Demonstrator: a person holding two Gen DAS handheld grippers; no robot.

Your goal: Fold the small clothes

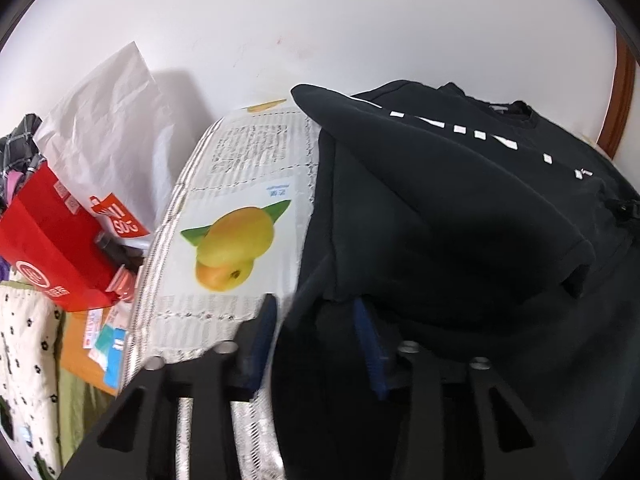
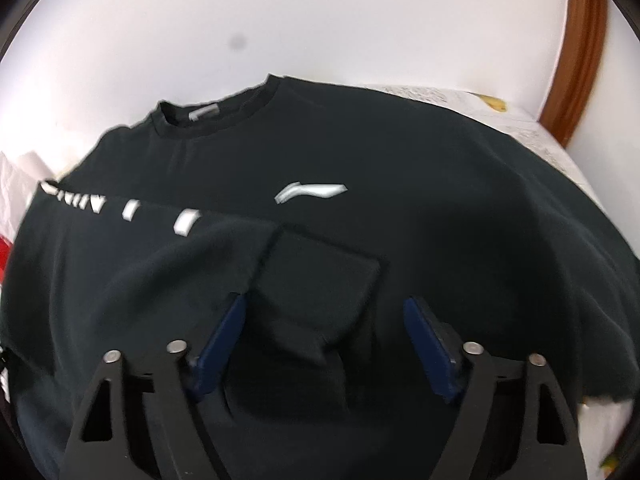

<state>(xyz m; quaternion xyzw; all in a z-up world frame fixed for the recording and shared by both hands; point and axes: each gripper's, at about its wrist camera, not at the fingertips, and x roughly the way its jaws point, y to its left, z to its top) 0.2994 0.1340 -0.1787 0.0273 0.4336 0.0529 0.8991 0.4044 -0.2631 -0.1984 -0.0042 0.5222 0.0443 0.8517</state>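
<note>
A black T-shirt with a white chest logo and white lettering lies front up on a table covered with printed paper. Its left sleeve is folded in over the body. My left gripper is open at the shirt's left side edge, with a fold of black cloth between its blue pads. My right gripper is open wide over the shirt, and the folded sleeve's cuff lies between its blue pads without being pinched.
The printed paper with a mango picture covers the table left of the shirt. A red bag, a white paper bag and a spotted cloth sit at the far left. A white wall and a wooden frame stand behind.
</note>
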